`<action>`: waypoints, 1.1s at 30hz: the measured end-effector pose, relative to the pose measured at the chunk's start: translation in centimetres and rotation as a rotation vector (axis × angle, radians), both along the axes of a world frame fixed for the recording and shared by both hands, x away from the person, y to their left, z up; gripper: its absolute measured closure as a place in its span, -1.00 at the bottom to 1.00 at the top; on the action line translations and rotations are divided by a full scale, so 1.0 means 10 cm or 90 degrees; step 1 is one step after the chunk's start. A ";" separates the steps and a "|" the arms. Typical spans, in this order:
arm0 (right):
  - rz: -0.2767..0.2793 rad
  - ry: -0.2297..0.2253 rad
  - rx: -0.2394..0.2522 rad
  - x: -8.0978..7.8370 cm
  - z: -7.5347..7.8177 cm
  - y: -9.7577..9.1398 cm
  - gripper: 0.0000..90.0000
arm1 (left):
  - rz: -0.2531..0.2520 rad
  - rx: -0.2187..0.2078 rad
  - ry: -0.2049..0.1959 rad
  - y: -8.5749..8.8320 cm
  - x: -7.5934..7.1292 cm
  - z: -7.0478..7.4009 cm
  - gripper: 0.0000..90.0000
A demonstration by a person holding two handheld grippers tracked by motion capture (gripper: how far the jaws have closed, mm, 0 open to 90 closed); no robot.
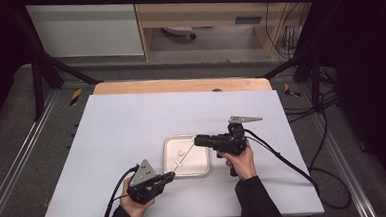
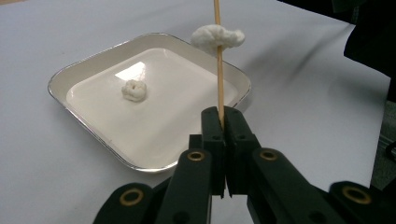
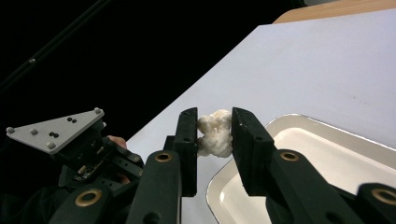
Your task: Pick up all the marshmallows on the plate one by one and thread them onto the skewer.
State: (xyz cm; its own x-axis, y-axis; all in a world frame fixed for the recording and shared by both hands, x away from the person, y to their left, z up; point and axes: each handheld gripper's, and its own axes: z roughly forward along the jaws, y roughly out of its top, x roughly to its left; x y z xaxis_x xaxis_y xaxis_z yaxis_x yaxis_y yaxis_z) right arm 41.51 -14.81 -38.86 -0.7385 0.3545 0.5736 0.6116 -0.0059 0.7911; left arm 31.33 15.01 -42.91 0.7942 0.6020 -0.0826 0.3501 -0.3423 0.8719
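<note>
— Two white pieces so far: one already threaded on the skewer (image 2: 218, 70), one lying in the tray (image 2: 79, 79) toward its far side, and we've got a third, the popcorn-like piece (image 3: 215, 133), between the jaws of our right gripper (image 3: 215, 140).

— How are we holding things?

— Our left gripper (image 2: 224, 122) has its jaws pressed together on the lower end of the skewer, with the stick rising up and away over the tray's near corner. Our right gripper pinches the white piece from both sides, jaws only part closed because the piece is soft and wide.

— And where does that piece sit?

— Above the tray's edge, just beside the skewer's free end, as far as we can judge from the high view, where the right gripper (image 1: 198, 140) points toward the stick's tip.

— So the step is to push it on?

— We'd say so. To do it well we should keep the left hand (image 1: 136, 201) steady so the tip doesn't wander, line the middle of the piece up with the point, and slide it along the stick's own axis.

— Risk?

— Squeezing harder could crumble it, and coming in off-centre could split it or bend the thin stick. A light grip and a slow, straight push look best to us.
</note>
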 end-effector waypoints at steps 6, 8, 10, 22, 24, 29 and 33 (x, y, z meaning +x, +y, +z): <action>0.015 0.016 0.006 -0.01 -0.02 0.02 0.68 | -0.011 0.014 -0.009 -0.02 -0.01 -0.01 0.96; 0.019 0.018 0.005 -0.02 -0.03 0.02 0.69 | -0.010 0.019 -0.009 -0.02 -0.01 -0.01 0.97; 0.021 0.017 0.004 -0.03 -0.04 0.03 0.70 | -0.007 0.020 -0.009 -0.02 0.00 -0.01 0.97; 0.045 0.024 -0.019 -0.11 -0.15 0.15 0.72 | -0.004 0.008 -0.015 -0.04 -0.01 0.02 0.97; 0.041 0.012 -0.013 -0.14 -0.17 0.18 0.72 | 0.000 0.008 -0.010 -0.04 0.00 0.00 0.97; 0.043 0.016 -0.023 -0.18 -0.22 0.22 0.72 | 0.007 0.005 -0.003 -0.06 0.01 -0.01 0.97; 0.047 0.017 -0.034 -0.21 -0.27 0.26 0.70 | 0.008 0.010 0.002 -0.08 0.01 -0.02 0.96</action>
